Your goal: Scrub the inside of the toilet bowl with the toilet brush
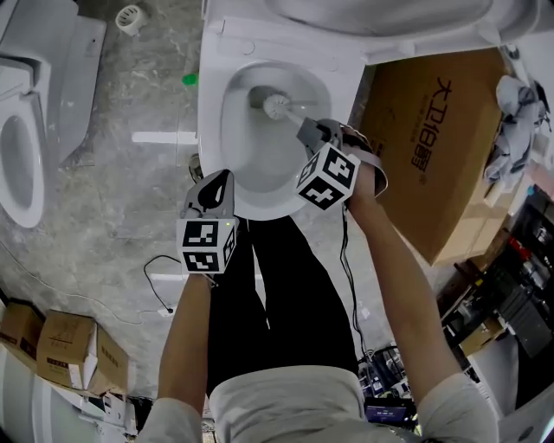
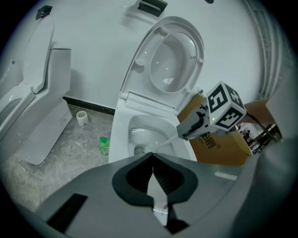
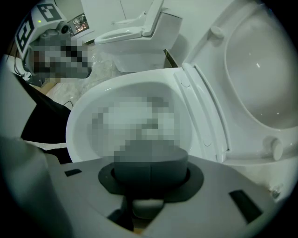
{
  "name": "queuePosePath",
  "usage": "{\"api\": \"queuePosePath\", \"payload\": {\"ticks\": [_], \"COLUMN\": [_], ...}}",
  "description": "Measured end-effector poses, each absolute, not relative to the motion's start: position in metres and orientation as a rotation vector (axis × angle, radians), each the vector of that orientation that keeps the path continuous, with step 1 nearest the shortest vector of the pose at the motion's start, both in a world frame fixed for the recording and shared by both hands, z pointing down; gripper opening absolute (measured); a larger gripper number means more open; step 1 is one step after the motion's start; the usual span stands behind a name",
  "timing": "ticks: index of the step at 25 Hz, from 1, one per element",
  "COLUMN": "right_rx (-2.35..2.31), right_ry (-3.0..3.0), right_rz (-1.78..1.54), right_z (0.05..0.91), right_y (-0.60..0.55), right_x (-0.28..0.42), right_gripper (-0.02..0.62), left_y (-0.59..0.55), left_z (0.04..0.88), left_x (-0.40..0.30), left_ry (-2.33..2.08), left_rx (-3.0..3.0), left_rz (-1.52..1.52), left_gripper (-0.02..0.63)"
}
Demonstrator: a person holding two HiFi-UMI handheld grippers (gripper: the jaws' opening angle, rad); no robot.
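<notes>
The white toilet bowl (image 1: 227, 130) stands open, its lid (image 2: 174, 60) raised. A white toilet brush (image 1: 277, 105) has its head down inside the bowl near the drain; the brush (image 2: 141, 149) shows there in the left gripper view too. My right gripper (image 1: 310, 131) is shut on the brush handle above the bowl's right side. In its own view the right gripper (image 3: 150, 162) has its jaws together, and a mosaic patch hides the brush. My left gripper (image 1: 218, 180) hangs over the bowl's front rim. The left gripper (image 2: 152, 162) is shut and holds nothing.
A large cardboard box (image 1: 441, 147) stands tight against the toilet's right side. A second toilet (image 1: 22, 147) is at the far left. A green bottle (image 1: 190, 80) and a small white holder (image 1: 128, 17) sit on the floor left of the bowl. Cables (image 1: 160, 277) and small boxes (image 1: 61, 346) lie nearer me.
</notes>
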State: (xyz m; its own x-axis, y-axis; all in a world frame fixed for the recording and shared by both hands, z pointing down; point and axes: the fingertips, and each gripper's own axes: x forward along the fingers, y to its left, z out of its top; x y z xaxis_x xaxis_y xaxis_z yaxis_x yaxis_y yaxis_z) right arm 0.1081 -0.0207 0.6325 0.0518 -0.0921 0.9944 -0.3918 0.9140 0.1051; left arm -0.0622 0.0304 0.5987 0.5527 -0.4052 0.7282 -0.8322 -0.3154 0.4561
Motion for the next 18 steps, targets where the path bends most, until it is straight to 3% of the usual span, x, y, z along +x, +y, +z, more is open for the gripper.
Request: {"api": "queuePosePath", "payload": {"ticks": [9, 18], "right_rx": [0.324, 0.305], "right_ry": [-1.53, -1.598], "right_rz": [0.294, 0.324], "right_z": [0.638, 0.625], "right_y": [0.018, 0.023], "right_x": [0.094, 0.036], "right_gripper": [0.146, 0.146], "left_y": [0.033, 0.018], "left_z": [0.598, 0.591], "left_x": [-0.064, -0.089], "left_ry": [-1.002, -1.012], "left_rx": [1.926, 1.93], "left_rz": [0.634, 0.641], "left_gripper": [0.009, 0.009]}}
